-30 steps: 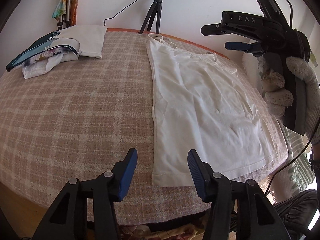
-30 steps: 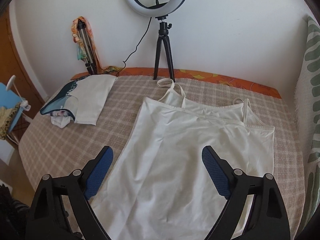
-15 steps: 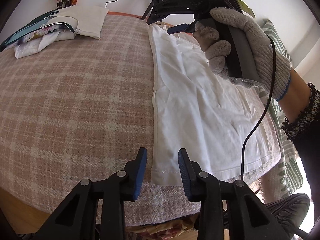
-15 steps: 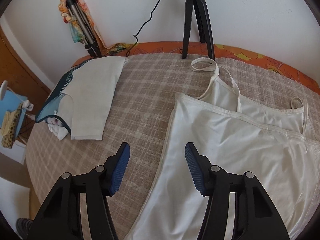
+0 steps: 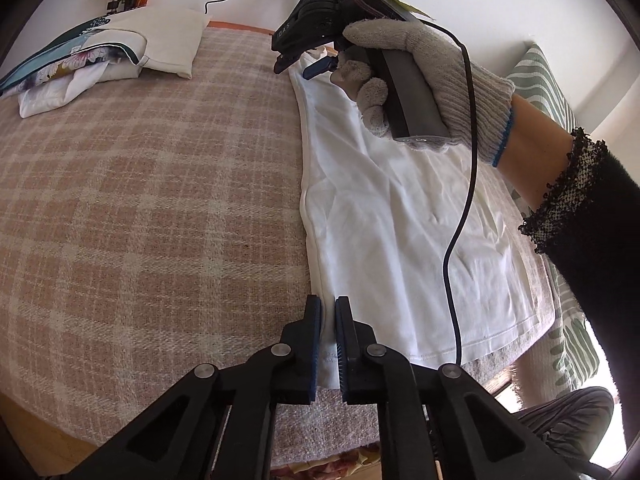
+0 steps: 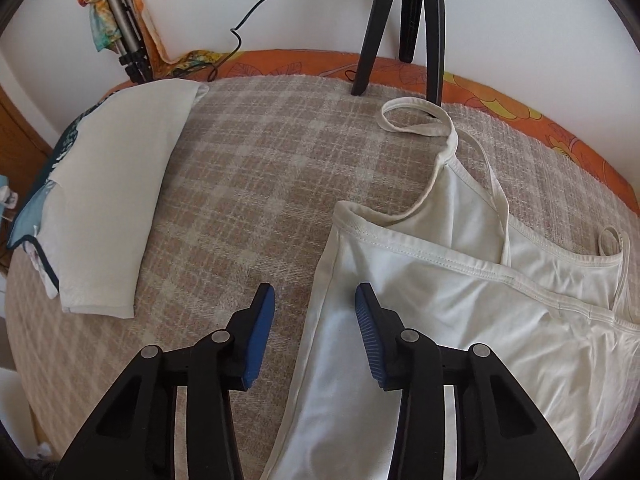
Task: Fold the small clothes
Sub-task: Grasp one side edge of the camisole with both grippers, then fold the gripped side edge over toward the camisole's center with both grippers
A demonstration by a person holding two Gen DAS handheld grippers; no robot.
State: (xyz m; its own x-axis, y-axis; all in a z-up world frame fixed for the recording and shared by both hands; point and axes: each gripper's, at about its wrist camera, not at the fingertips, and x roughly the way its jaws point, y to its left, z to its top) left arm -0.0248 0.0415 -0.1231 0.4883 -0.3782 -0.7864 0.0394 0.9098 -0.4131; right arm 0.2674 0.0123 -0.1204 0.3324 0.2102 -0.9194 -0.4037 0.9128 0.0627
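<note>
A white camisole (image 5: 400, 216) lies flat on the plaid cloth, straps at the far end. My left gripper (image 5: 328, 312) is shut on the camisole's near left hem corner. In the left wrist view my right gripper (image 5: 304, 66) is held by a gloved hand over the camisole's far left top corner. In the right wrist view the right gripper (image 6: 314, 300) is open, its jaws on either side of the camisole's left side edge (image 6: 420, 292), just below the top hem corner.
A stack of folded clothes (image 6: 108, 184) lies at the far left of the table, also in the left wrist view (image 5: 100, 52). A black tripod (image 6: 400, 20) stands at the back edge. An orange patterned cloth (image 6: 520, 104) borders the back. A green striped cushion (image 5: 560, 120) is on the right.
My left gripper moved forward and closed on the hem corner. My right gripper moved down and forward to the top left corner, and its jaws narrowed.
</note>
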